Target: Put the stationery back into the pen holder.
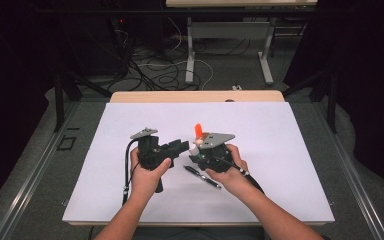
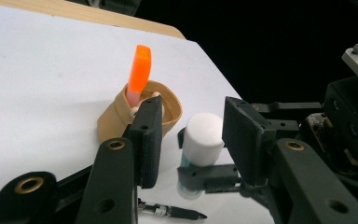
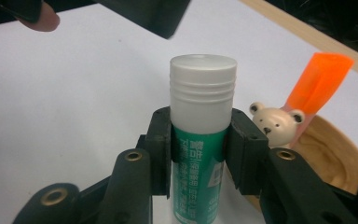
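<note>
While the right gripper clamps the glue stick by its green body, white cap up, the left gripper sits w/ jaws apart either side of the cap, pads not touching it. No earlier look, so just that. On the high view, glue stick is near table centre; pen lies at 6 o'clock of it, tan holder w/ orange piece at 12.
</note>
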### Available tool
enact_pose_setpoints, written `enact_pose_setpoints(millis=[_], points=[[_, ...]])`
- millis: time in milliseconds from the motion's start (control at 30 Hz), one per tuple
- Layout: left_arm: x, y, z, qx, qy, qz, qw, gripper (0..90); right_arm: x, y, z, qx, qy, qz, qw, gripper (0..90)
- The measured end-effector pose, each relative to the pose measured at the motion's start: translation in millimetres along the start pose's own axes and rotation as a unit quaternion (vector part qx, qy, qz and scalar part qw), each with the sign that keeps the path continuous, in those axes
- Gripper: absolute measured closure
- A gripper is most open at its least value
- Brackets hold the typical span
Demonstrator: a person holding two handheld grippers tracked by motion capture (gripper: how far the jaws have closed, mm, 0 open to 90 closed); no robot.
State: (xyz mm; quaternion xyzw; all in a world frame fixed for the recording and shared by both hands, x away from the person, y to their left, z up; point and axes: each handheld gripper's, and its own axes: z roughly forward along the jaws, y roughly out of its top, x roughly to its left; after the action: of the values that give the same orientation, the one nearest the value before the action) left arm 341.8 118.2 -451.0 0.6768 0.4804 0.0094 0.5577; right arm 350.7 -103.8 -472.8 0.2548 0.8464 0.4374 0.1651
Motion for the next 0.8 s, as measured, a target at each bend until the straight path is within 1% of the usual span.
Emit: enact_pose_setpoints(millis=[33,67,100,167,200,233,267,333,367,400,433,467,500,567,633,700,767,800], points=[[1.3,1.0,-1.5,0.000,0.003,0.002,1.0000,55.0,-0.7,0.1,-0.3,-0.010,-0.005,0.003,0.9999,65.0],[2.0,1.6,-1.9,-0.003,0.004,0.001,1.0000,52.8,-1.8,0.5,-1.4,-0.012,-0.006,0.006,0.9999,65.0],[3.0,2.2,-2.5,-0.003,0.006,0.004,1.0000,51.2,-3.1,0.8,-2.0,-0.015,-0.005,0.008,0.9998,65.0],[4.4,2.2,-3.3,-0.011,0.011,0.013,0.9998,48.4,-5.4,1.2,-3.3,-0.024,-0.011,0.011,0.9996,65.0],[5.7,2.2,-3.6,-0.014,0.014,0.022,0.9995,45.2,-6.4,1.5,-4.2,-0.027,-0.013,0.013,0.9995,65.0],[6.7,2.0,-4.2,-0.014,0.019,0.027,0.9993,41.1,-8.1,2.2,-5.1,-0.031,-0.014,0.010,0.9994,65.0],[7.9,1.6,-4.3,-0.019,0.024,0.031,0.9990,39.3,-9.2,2.5,-5.8,-0.038,-0.015,0.012,0.9991,65.0],[9.9,1.3,-6.0,-0.019,0.029,0.038,0.9987,36.8,-12.2,3.4,-7.4,-0.048,-0.021,0.013,0.9985,64.9],[10.4,1.0,-6.6,-0.022,0.035,0.042,0.9982,35.1,-13.4,3.7,-8.0,-0.054,-0.021,0.017,0.9982,64.9],[11.4,1.1,-7.6,-0.022,0.042,0.050,0.9976,34.0,-15.1,4.4,-9.2,-0.052,-0.022,0.018,0.9982,64.9],[12.4,1.3,-8.4,-0.021,0.046,0.054,0.9973,32.9,-16.7,4.5,-8.9,-0.064,-0.025,0.019,0.9975,64.9],[13.1,1.5,-9.3,-0.023,0.052,0.059,0.9967,31.2,-18.1,4.7,-9.5,-0.066,-0.028,0.023,0.9972,64.9],[14.2,1.7,-10.5,-0.025,0.059,0.067,0.9957,29.3,-20.5,5.0,-9.4,-0.070,-0.027,0.020,0.9969,64.9],[16.5,1.8,-13.1,-0.026,0.070,0.076,0.9944,26.5,-23.2,5.2,-10.4,-0.073,-0.035,0.028,0.9964,64.9],[19.9,1.3,-16.2,-0.029,0.082,0.086,0.9925,22.8,-26.8,5.0,-10.8,-0.083,-0.041,0.029,0.9953,64.9],[24.3,0.6,-18.6,-0.028,0.087,0.092,0.9915,20.7,-30.3,4.7,-10.9,-0.089,-0.046,0.033,0.9944,64.9],[28.2,-0.6,-21.4,-0.024,0.097,0.103,0.9897,20.2,-34.5,4.5,-10.3,-0.093,-0.051,0.037,0.9936,64.9],[30.1,-1.5,-22.5,-0.024,0.099,0.106,0.9892,20.1,-37.0,4.3,-9.8,-0.096,-0.053,0.037,0.9932,64.9]])
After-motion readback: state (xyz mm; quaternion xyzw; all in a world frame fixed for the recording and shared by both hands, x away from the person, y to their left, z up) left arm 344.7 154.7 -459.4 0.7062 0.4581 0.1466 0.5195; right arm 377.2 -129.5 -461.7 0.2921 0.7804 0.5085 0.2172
